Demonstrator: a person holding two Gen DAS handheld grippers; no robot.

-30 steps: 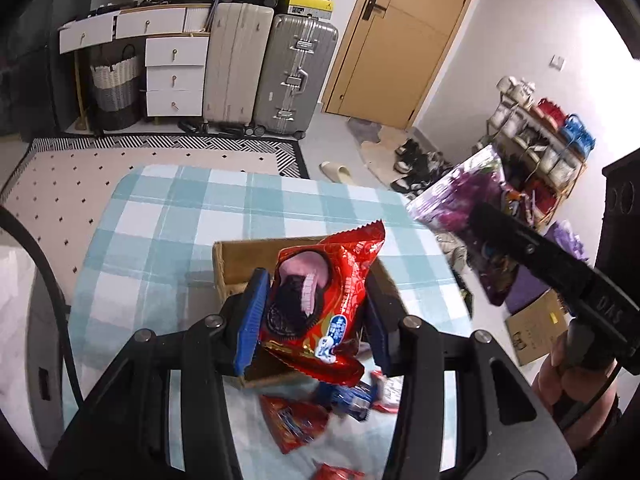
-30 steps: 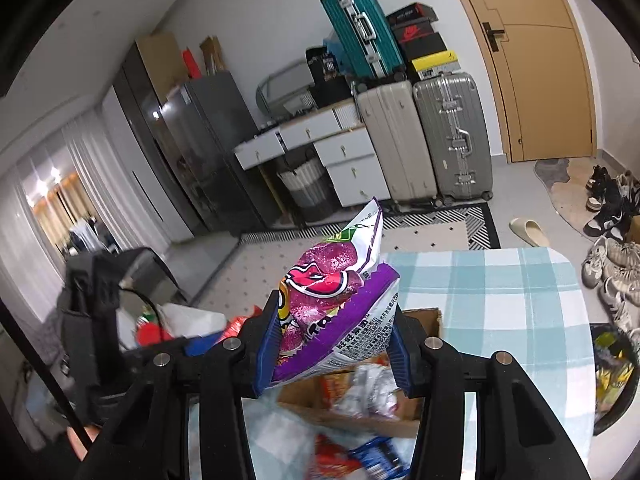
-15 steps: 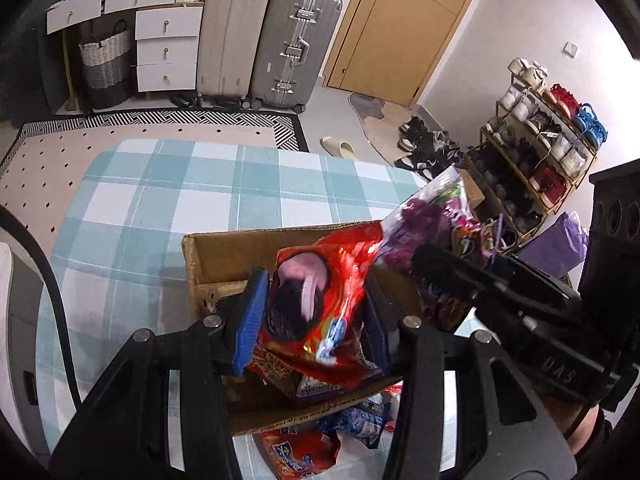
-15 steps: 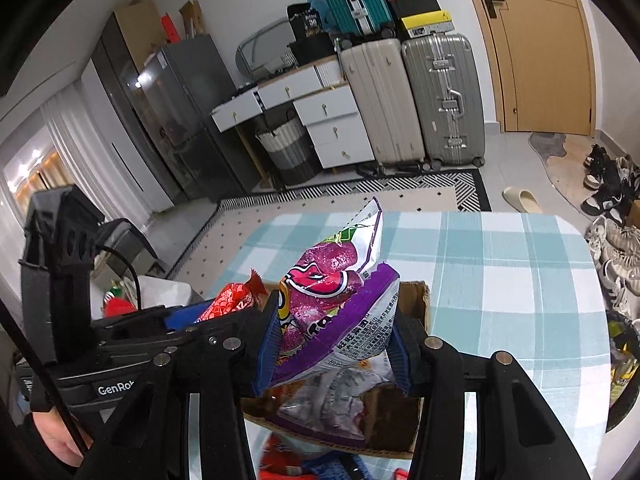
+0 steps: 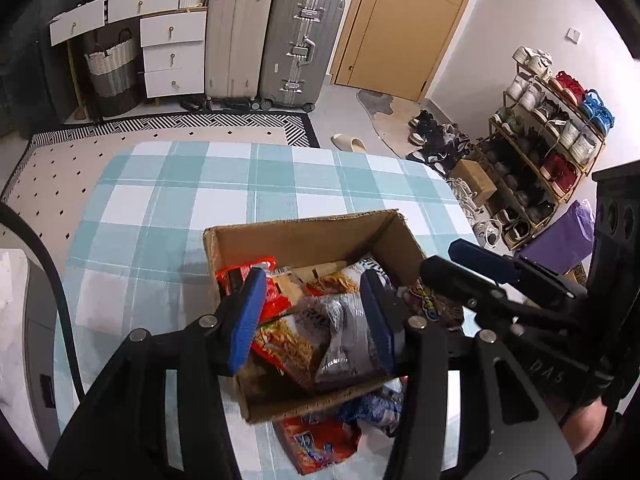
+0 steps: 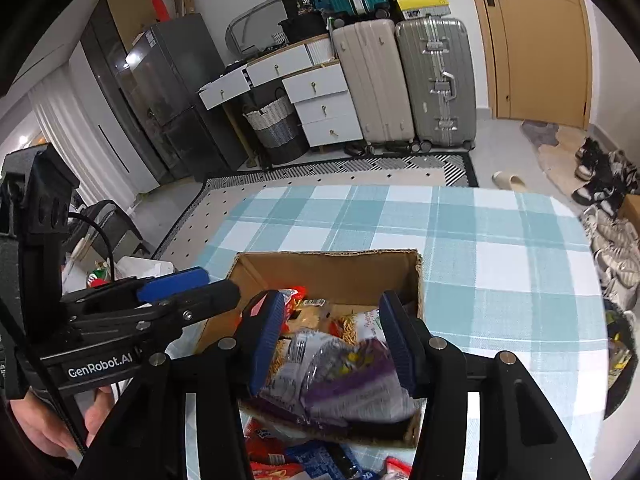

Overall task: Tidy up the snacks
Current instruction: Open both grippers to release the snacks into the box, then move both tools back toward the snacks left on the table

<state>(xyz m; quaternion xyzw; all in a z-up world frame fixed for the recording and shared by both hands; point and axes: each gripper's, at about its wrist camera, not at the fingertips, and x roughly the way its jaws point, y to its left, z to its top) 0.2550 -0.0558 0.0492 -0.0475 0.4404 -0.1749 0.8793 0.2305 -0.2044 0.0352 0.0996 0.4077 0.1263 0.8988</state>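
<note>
Two hand-held tools hung over an open cardboard box [image 5: 304,236] of snacks on a table [image 5: 224,200] covered in a teal-and-white checked cloth. The left tool [image 5: 312,316] had its blue-padded jaws opening over the box, a red snack packet [image 5: 272,296] just off its left pad and a silver-and-red noodle bag [image 5: 320,336] lying below the gap; neither pad pressed on a packet. The right tool [image 6: 334,336] was likewise opening, and the purple snack bag [image 6: 352,384] lay blurred in the box beneath and between its pads, apparently free of both. In the left wrist view the right tool reached in from the right over the box's near corner; in the right wrist view the left tool came in from the left, a hand [image 6: 52,428] gripping its handle. More packets, a red one [image 5: 316,444] and a blue one [image 6: 320,460] among them, lay on the cloth against the box's near wall. Suitcases [image 5: 300,44] and a white chest of drawers [image 5: 172,52] lined the far wall
</note>
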